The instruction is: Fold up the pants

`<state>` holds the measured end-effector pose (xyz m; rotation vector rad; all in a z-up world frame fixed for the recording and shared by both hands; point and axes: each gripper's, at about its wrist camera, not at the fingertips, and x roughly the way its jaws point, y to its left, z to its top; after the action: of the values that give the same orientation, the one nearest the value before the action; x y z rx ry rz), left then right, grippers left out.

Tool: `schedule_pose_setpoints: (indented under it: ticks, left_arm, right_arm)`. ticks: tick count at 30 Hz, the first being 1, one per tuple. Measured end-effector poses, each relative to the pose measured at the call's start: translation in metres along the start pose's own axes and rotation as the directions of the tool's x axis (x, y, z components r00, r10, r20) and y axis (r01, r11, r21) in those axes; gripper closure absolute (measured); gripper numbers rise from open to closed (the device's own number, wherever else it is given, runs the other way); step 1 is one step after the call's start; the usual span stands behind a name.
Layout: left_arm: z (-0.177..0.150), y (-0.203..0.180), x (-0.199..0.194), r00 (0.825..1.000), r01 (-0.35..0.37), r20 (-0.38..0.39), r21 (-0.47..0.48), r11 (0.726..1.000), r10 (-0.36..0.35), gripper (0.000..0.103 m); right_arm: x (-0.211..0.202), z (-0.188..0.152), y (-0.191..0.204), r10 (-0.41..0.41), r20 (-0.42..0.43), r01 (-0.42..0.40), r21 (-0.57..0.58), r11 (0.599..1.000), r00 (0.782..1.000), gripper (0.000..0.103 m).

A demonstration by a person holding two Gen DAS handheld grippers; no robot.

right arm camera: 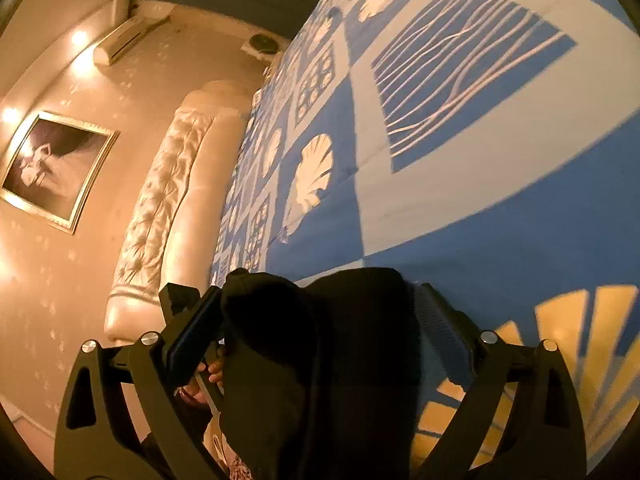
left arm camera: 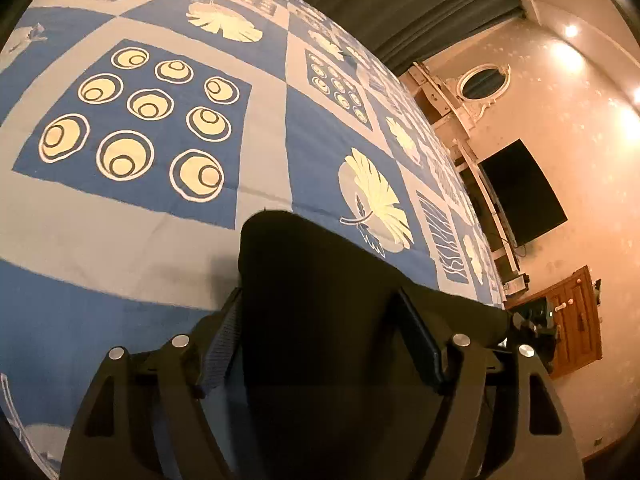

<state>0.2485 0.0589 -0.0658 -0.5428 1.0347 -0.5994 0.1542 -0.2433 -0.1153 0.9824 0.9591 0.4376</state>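
Note:
The black pants (left arm camera: 304, 248) lie on the blue and white patterned bedspread (left arm camera: 160, 220), one end reaching up between the fingers of my left gripper (left arm camera: 318, 296). Its jaws stand wide apart around the cloth, and the pads do not squeeze it. In the right wrist view a bunched, thicker end of the pants (right arm camera: 352, 320) sits between the fingers of my right gripper (right arm camera: 322, 292). That gripper is also spread wide and loose around the fabric. The rest of the pants is hidden below both grippers.
The bedspread (right arm camera: 480, 220) stretches far ahead of both grippers. A tufted cream headboard (right arm camera: 160, 208) and a framed picture (right arm camera: 52, 168) border one side. A dark screen (left arm camera: 524, 192) and a wooden cabinet (left arm camera: 576, 316) stand past the other edge. A person's fingers (right arm camera: 208, 372) show under the right gripper.

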Motion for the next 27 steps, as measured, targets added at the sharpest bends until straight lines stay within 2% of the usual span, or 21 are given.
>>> schedule_pose_setpoints:
  ticks: [9,11,12,14,16,17,23,27]
  left_arm:
    - [0.005,0.007,0.004,1.000,0.019,-0.005,-0.025,1.000,-0.019,0.031]
    - [0.007,0.008,0.005,1.000,0.001,-0.010,-0.028,1.000,-0.002,0.038]
    - [0.007,0.007,0.006,1.000,-0.017,-0.015,-0.021,1.000,0.016,0.040]
    - [0.007,0.006,0.006,0.999,-0.033,-0.015,-0.007,0.999,0.033,0.046]
    - [0.006,0.005,0.006,0.999,-0.051,-0.007,0.009,0.999,0.051,0.052]
    - [0.005,0.004,0.006,0.998,-0.060,-0.004,0.018,0.998,0.060,0.054]
    - [0.002,-0.012,0.002,0.989,-0.145,0.047,0.099,0.984,0.141,0.065]
    - [0.002,-0.021,-0.001,0.982,-0.180,0.076,0.125,0.976,0.172,0.068]
  right_arm:
    - [0.028,0.015,0.006,-0.027,-0.058,0.025,-0.035,0.999,0.998,0.007]
    - [0.035,0.020,0.008,-0.032,-0.079,0.029,-0.039,0.999,0.996,0.008]
    - [0.037,0.021,0.009,-0.036,-0.081,0.033,-0.037,0.999,0.996,0.011]
    - [0.037,0.021,0.004,-0.054,-0.083,0.052,-0.018,0.998,0.995,0.041]
    - [0.036,0.022,-0.006,-0.036,-0.082,0.038,0.019,0.999,0.996,0.056]
    - [0.036,0.021,-0.010,-0.028,-0.082,0.031,0.027,0.999,0.996,0.060]
    - [0.038,0.020,-0.010,-0.002,-0.071,0.002,0.007,1.000,0.997,0.066]
    - [0.038,0.023,-0.008,0.003,-0.065,-0.004,-0.014,1.000,0.998,0.068]
